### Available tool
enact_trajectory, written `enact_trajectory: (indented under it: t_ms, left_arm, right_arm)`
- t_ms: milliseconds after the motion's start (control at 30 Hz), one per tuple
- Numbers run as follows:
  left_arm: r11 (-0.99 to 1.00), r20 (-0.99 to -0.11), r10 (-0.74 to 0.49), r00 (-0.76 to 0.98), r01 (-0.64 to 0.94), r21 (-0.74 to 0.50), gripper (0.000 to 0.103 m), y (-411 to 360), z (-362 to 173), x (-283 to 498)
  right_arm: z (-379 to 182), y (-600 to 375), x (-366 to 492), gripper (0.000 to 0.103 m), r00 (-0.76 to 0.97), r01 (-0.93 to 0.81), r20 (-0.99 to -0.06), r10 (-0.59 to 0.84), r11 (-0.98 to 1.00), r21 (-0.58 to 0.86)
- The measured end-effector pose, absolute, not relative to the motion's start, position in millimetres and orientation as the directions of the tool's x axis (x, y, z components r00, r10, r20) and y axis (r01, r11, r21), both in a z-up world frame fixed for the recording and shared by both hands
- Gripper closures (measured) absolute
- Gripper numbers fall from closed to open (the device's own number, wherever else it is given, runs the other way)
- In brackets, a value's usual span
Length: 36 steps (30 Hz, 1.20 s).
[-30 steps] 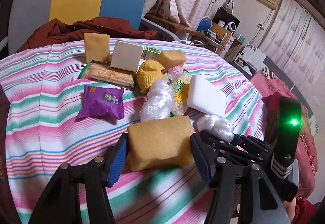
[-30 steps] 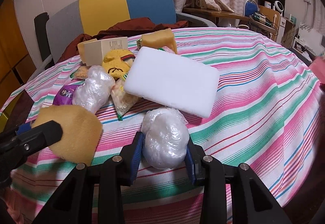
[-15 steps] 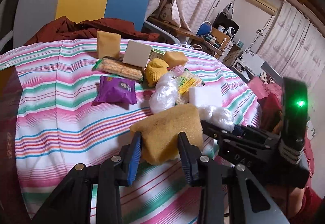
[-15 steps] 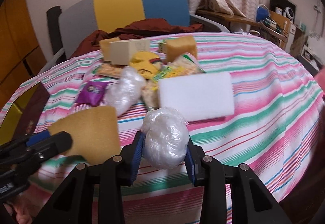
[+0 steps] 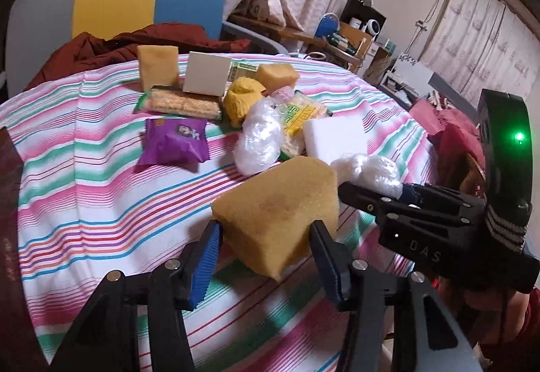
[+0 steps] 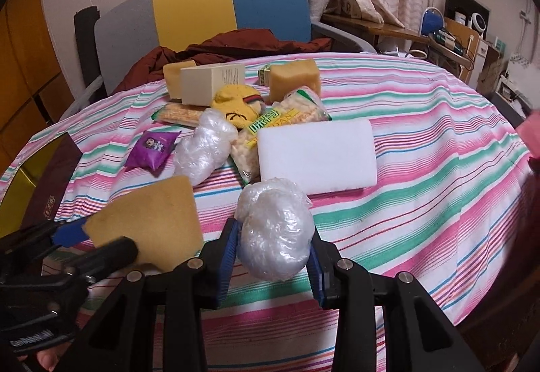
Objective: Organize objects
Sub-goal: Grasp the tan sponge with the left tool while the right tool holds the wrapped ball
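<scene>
Your desk cloth (image 6: 422, 149) is striped pink, green, white and blue. At twelve o'clock you see the chair (image 6: 236, 4) in grey, yellow and blue panels; at ten o'clock the purple snack packet (image 6: 152, 149).

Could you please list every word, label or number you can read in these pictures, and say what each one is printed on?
"DAS": pale letters on the black body of the right gripper, seen in the left wrist view.
Yellow-green label on the clear cracker packet: large characters with small Latin letters beneath, too blurred to read.
Purple snack pouch: cartoon face only, text unreadable.
Cream cardboard box: fine print, too small.
White lettering on the left gripper: too blurred.
</scene>
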<state>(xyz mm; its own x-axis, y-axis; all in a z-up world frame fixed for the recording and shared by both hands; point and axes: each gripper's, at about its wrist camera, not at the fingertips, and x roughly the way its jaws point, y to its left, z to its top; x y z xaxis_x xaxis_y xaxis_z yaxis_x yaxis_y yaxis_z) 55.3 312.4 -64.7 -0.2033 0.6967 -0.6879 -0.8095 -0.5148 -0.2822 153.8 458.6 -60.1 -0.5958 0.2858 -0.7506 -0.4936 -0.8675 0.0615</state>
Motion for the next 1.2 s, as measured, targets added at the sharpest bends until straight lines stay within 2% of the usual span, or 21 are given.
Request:
enact_trajectory:
  t_ms: [200, 433, 733, 1033, 1200]
  left_arm:
    - [-0.513, -0.668, 0.712, -0.215, -0.809, -0.287, 0.059, 306.7, -62.4, 55.8]
    - [-0.532, -0.614, 0.756, -0.229, -0.762, -0.370, 0.060, 276.3, -47.0, 52.5]
    - [-0.555, -0.538, 0.789, -0.297, -0.722, -0.414, 0.059, 216.7, -18.1, 56.5]
    - [-0.654, -0.515, 0.743, -0.427, -0.627, -0.424, 0.059, 130.1, -3.6, 43.0]
    - [-0.740, -0.537, 0.667, -0.517, -0.544, -0.396, 0.059, 77.6, -5.1, 29.9]
  right_arm:
    - [-56.5, 452.9, 151.8, 0.065, -0.604, -0.481, -0.743, 0.288, -0.875, 0.052]
    - [-50.1, 442.9, 149.9, 0.065, -0.616, -0.460, -0.736, 0.281, -0.887, 0.047]
    - [-32.9, 403.8, 140.2, 0.065, -0.659, -0.374, -0.715, 0.232, -0.926, 0.044]
    - [-12.0, 338.0, 122.3, 0.065, -0.718, -0.234, -0.682, 0.140, -0.971, 0.047]
    - [5.4, 288.5, 106.2, 0.065, -0.757, -0.120, -0.651, 0.052, -0.991, 0.061]
